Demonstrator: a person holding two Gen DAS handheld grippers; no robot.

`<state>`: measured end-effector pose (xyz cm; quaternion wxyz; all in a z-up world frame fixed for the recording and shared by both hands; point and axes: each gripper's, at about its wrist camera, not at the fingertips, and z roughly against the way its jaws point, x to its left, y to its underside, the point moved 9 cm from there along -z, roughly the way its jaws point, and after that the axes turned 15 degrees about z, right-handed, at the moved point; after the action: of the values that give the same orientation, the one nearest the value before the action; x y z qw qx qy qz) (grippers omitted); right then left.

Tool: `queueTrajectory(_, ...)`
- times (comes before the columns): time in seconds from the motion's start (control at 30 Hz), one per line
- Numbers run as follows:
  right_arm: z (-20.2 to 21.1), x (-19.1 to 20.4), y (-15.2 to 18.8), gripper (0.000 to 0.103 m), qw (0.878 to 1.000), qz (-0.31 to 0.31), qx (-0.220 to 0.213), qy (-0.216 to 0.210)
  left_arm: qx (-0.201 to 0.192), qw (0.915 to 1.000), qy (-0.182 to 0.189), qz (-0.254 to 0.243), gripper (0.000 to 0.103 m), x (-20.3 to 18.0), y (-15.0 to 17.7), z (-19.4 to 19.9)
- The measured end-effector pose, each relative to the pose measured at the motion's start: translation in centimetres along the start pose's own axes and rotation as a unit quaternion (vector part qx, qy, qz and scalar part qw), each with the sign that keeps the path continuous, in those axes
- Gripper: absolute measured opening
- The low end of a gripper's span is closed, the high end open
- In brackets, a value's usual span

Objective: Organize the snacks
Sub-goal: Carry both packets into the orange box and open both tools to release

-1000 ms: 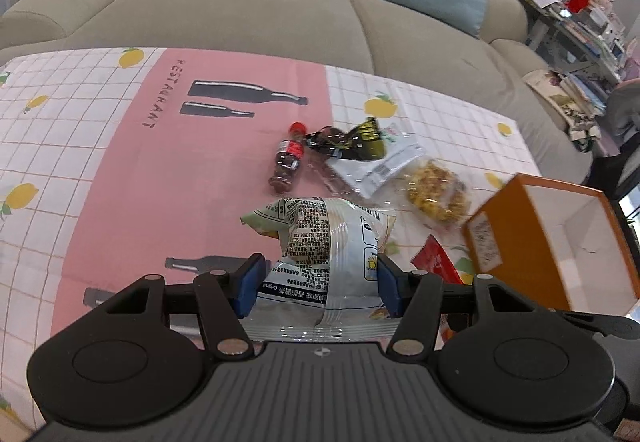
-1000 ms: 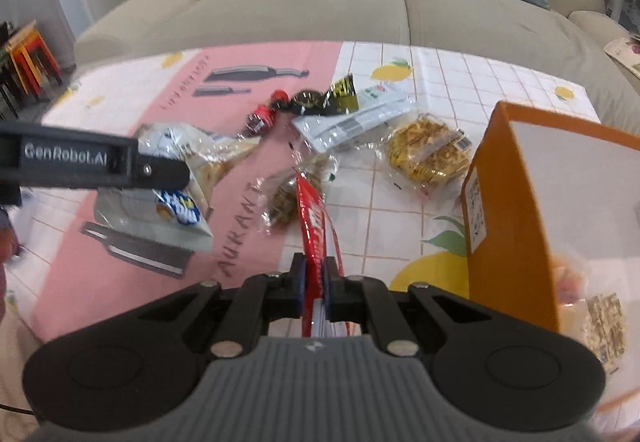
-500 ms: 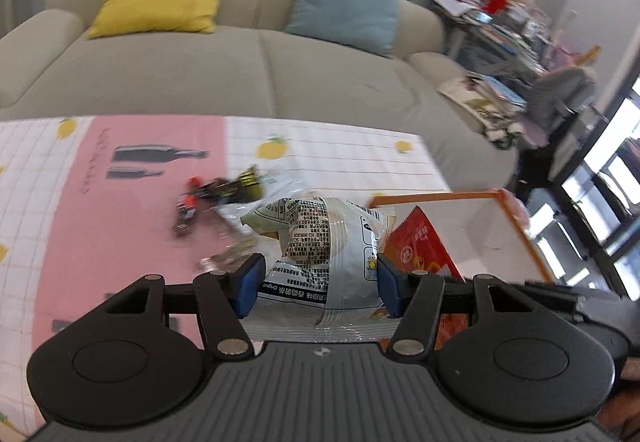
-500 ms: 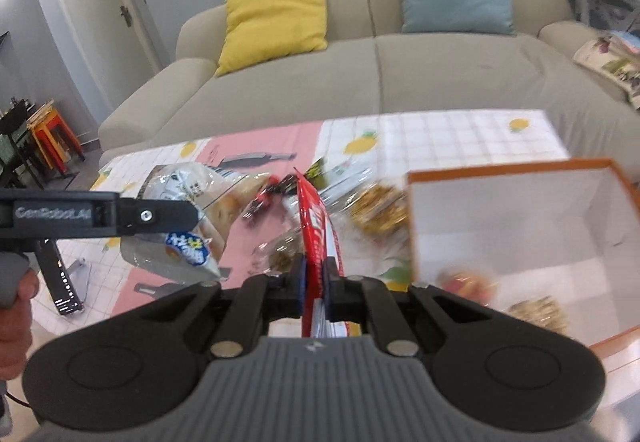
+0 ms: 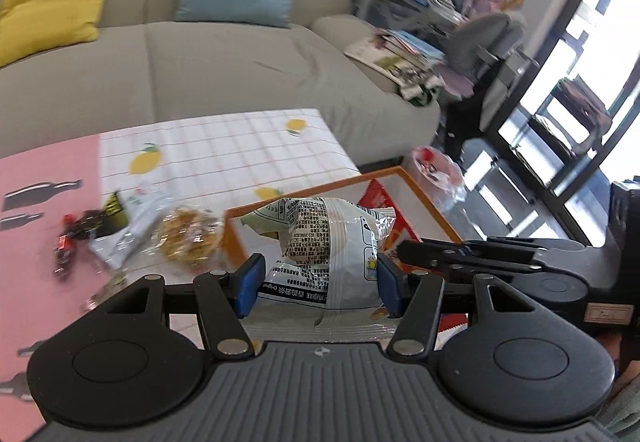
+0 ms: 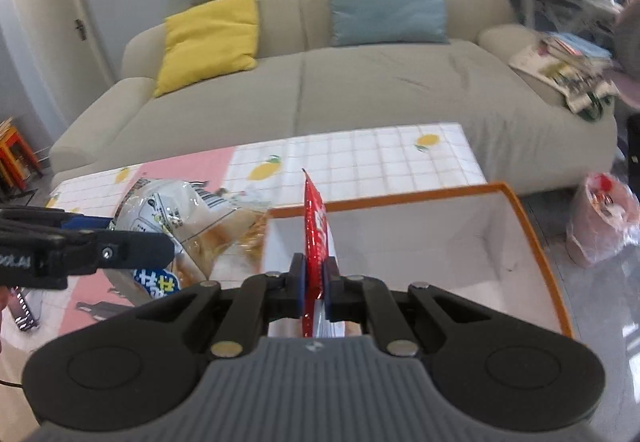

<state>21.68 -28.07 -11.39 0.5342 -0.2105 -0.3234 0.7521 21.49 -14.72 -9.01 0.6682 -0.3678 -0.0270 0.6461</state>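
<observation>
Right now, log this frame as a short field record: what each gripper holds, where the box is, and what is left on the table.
left gripper: shut on white printed snack bag
right gripper: shut on red packet, held edge-up above the box opening
box: orange, white inside, open top, at the table's right end
left on tablecloth: clear bag of yellow snacks, small dark wrappers
image quality: motion blur in both views

The left gripper (image 5: 318, 284) clamps a white printed snack bag (image 5: 326, 254) between its blue pads (image 5: 250, 284). Behind the bag stands an orange box (image 5: 424, 194) with a red packet (image 5: 376, 198) over it, held by the right gripper (image 5: 404, 252). On the tablecloth (image 5: 224, 154) to the left lie a clear bag of yellow snacks (image 5: 188, 238) and dark wrappers (image 5: 84, 226).
</observation>
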Motion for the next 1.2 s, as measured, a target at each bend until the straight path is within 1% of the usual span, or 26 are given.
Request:
queueTrajectory(0.13, -1.7, -2.5, 0.8, 0.005, 1.0, -0.005, 0.021, 0.013, 0.023, 0.9996, 0.0, -0.013, 0.067, -1.3, -0.5, -3.2)
queueTrajectory(0.23, -3.3, -4.2, 1.6, 0.005, 0.999, -0.022, 0.043, 0.013, 0.039, 0.9986, -0.015, -0.031, 0.067, -1.8, -0.3, -5.1)
queueTrajectory(0.37, -5.8, -6.1, 3.0, 0.005, 0.996, -0.051, 0.073, 0.004, 0.067, 0.9952, -0.041, -0.059, 0.067, -1.7, 0.1, -8.1)
queueTrajectory(0.47, -7.5, -6.9, 4.1, 0.005, 0.993, -0.063, 0.098, -0.004, 0.085, 0.9924, -0.049, -0.074, 0.067, -1.8, 0.6, -10.0)
queueTrajectory(0.67, -10.0, -7.5, 6.0, 0.005, 0.988, -0.067, 0.139, -0.015, 0.12, 0.9871, -0.062, -0.086, 0.067, -1.7, 1.5, -13.1)
queueTrajectory(0.77, -11.4, -7.6, 6.6, 0.005, 0.985, -0.07, 0.153, -0.026, 0.128, 0.9848, -0.073, -0.092, 0.067, -1.3, 1.6, -14.1)
queueTrajectory(0.93, -12.3, -7.4, 7.0, 0.005, 0.983, -0.065, 0.167, -0.031, 0.145, 0.9818, -0.085, -0.088, 0.067, -0.1, 2.0, -15.4)
queueTrajectory(1.0, -12.6, -7.3, 7.1, 0.005, 0.983, -0.06, 0.171, -0.032, 0.149, 0.9814, -0.085, -0.087, 0.067, 0.3, 2.3, -15.8)
queueTrajectory(1.1, -13.0, -7.3, 7.3, 0.006, 0.982, -0.06, 0.177, -0.032, 0.149, 0.9821, -0.083, -0.081, 0.07, 0.5, 2.2, -16.0)
queueTrajectory(1.17, -13.1, -7.4, 7.3, 0.007, 0.982, -0.06, 0.179, -0.031, 0.145, 0.982, -0.085, -0.086, 0.074, 0.5, 2.0, -16.1)
queueTrajectory(1.2, -13.2, -7.4, 7.3, 0.01, 0.981, -0.061, 0.179, -0.03, 0.144, 0.982, -0.086, -0.087, 0.075, 0.5, 1.9, -16.2)
